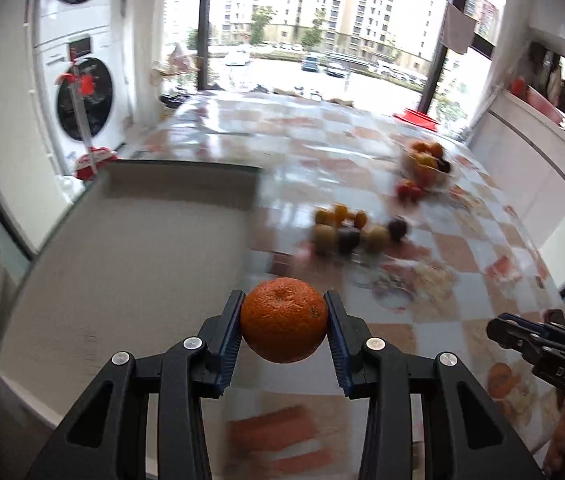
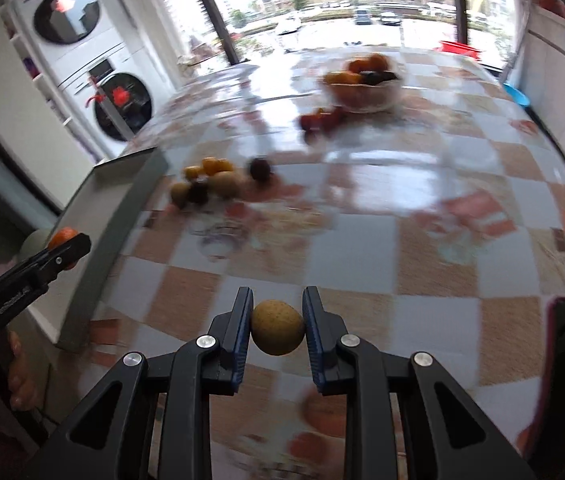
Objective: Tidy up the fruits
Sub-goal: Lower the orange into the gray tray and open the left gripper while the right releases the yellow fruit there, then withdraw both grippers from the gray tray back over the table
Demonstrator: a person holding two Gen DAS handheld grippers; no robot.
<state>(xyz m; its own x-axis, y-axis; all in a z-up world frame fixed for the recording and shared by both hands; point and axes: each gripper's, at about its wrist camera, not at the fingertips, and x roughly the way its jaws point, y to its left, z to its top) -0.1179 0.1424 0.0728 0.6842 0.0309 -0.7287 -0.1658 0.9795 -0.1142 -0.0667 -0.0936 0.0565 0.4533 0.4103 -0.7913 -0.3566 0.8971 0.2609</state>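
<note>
Left wrist view: the left gripper (image 1: 284, 320) clamps an orange (image 1: 284, 319) above the table (image 1: 434, 256), tray (image 1: 130, 248) at ten o'clock, fruit pile (image 1: 356, 228) at one o'clock. Right wrist view: the right gripper (image 2: 278, 327) grips a tan fruit (image 2: 278, 327); bowl (image 2: 362, 88) at twelve o'clock.

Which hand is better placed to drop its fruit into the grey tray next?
Left, probably. The left gripper holds the orange right beside the grey tray. The right gripper, shut on a tan fruit, is farther out over the table.
</note>
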